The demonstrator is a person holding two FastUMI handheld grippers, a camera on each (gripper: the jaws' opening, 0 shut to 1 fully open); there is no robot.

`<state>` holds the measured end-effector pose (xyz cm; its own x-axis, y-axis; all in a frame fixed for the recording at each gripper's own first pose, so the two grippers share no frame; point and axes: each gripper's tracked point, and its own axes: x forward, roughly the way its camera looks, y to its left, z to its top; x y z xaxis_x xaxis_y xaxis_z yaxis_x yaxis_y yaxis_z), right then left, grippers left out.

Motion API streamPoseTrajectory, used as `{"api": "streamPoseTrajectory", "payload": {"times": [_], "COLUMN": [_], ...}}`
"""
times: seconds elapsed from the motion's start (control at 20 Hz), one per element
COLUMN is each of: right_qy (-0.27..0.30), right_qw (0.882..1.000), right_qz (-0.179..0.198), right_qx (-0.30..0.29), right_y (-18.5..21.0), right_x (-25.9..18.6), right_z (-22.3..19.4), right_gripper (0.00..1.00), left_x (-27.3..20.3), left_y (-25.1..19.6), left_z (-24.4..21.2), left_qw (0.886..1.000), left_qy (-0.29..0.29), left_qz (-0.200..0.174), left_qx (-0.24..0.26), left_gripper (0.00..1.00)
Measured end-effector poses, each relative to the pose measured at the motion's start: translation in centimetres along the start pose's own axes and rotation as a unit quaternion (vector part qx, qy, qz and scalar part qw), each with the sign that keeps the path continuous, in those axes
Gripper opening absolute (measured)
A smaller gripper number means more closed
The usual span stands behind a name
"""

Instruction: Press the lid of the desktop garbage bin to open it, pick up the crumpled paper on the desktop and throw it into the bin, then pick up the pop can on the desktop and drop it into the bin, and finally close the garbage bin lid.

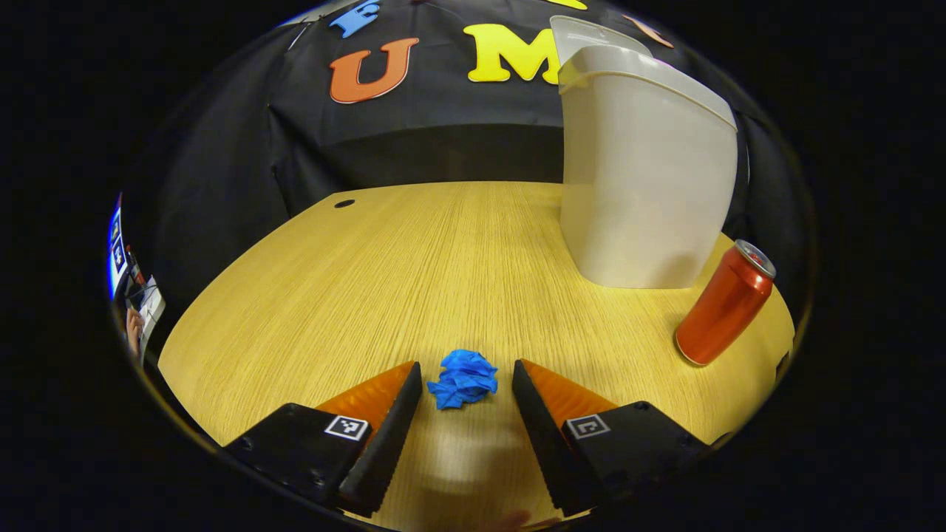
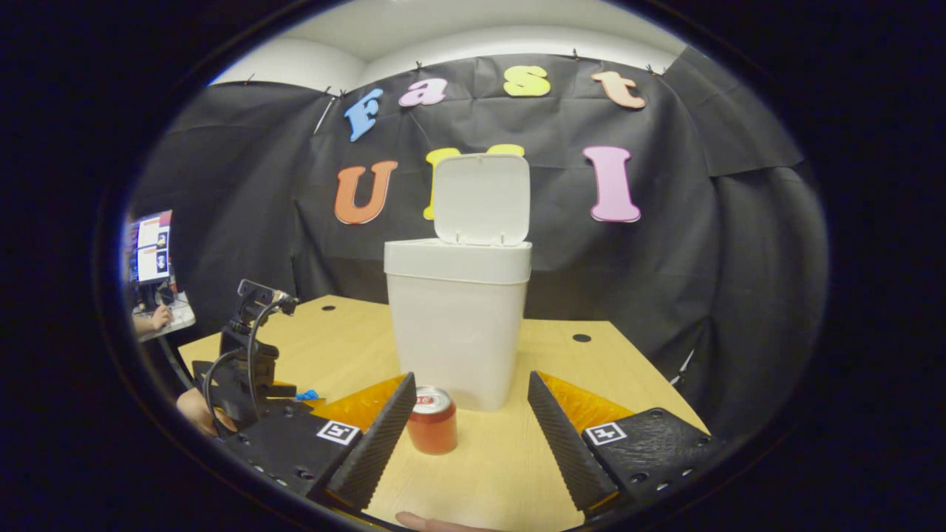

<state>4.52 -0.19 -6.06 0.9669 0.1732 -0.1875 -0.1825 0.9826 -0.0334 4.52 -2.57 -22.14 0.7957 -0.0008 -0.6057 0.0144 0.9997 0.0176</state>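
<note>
**Desk:** Left to right, what does the left gripper view give us?

**Photographer:** The left claw (image 1: 467,391) sits low over the wooden tabletop (image 1: 414,273), its fingers apart, the crumpled blue paper (image 1: 463,379) lying between the tips and touching neither. Farther right stands the white bin (image 1: 643,170), its lid (image 1: 591,33) already swung up. At the far right the red pop can (image 1: 724,303) stands just beside the bin's base.

**Desk:** Risks?

**Photographer:** A judgement only: the paper is small and light. If the fingers close too high or off-centre, one tip could nudge it away or pinch only a loose fold that lets go on the way to the bin. Bin and can stand close together, so a careless swing could tip the can.

**Desk:** And the right gripper view?

**Photographer:** At the left it catches the left claw from outside, with its cable and the hand (image 2: 196,410) holding it, and a sliver of the paper (image 2: 307,395) beside it. Centre, the can (image 2: 433,430) stands between the spread fingers of the right claw (image 2: 467,425), untouched, with the bin (image 2: 458,332) behind it. This view shows the lid (image 2: 482,198) fully upright on its hinge and the bin's front face square on. The left gripper view alone shows how the paper sits between the left claw's tips.
</note>
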Motion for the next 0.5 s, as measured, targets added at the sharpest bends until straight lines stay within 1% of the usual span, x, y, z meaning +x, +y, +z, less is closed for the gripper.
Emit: {"api": "streamPoseTrajectory", "payload": {"times": [0.1, 0.15, 0.2, 0.3, 0.35, 0.4, 0.45, 0.5], "right_qy": [0.003, 0.007, 0.003, -0.004, 0.001, 0.012, 0.019, 0.023], "right_qw": [1.0, 1.0, 0.999, 0.997, 0.997, 0.997, 0.998, 0.998], "right_qz": [-0.004, -0.01, -0.012, -0.007, -0.005, -0.008, -0.016, -0.026], "right_qx": [0.003, 0.014, 0.034, 0.07, 0.079, 0.073, 0.06, 0.047], "right_y": [0.2, 0.1, 0.1, 0.9, 1.3, 1.5, 1.4, 1.3], "right_x": [0.4, 0.5, 0.6, 0.9, 1.4, 1.9, 2.5, 3.1], "right_z": [-0.3, -0.7, -0.6, -0.3, -0.9, -1.7, -2.5, -3.1], "right_gripper": [0.95, 0.95, 0.95, 0.95, 0.97, 0.94, 0.93, 0.93], "left_x": [0.0, 0.1, 0.2, 0.0, 0.0, 0.0, 0.0, 0.0], "left_y": [0.1, 0.3, 0.6, 1.0, 0.8, 0.7, 0.9, 1.0], "left_z": [0.2, 0.3, 0.3, 0.2, 0.2, 0.2, 0.2, 0.2], "left_qw": [1.0, 1.0, 1.0, 1.0, 1.0, 1.0, 1.0, 1.0], "left_qy": [-0.004, -0.004, -0.005, -0.004, -0.004, -0.004, -0.005, -0.006], "left_qz": [-0.005, -0.008, -0.01, -0.008, -0.007, -0.007, -0.006, -0.004], "left_qx": [0.002, 0.003, 0.004, 0.005, 0.004, 0.005, 0.006, 0.008], "left_gripper": [0.76, 0.73, 0.65, 0.58, 0.58, 0.62, 0.55, 0.53]}}
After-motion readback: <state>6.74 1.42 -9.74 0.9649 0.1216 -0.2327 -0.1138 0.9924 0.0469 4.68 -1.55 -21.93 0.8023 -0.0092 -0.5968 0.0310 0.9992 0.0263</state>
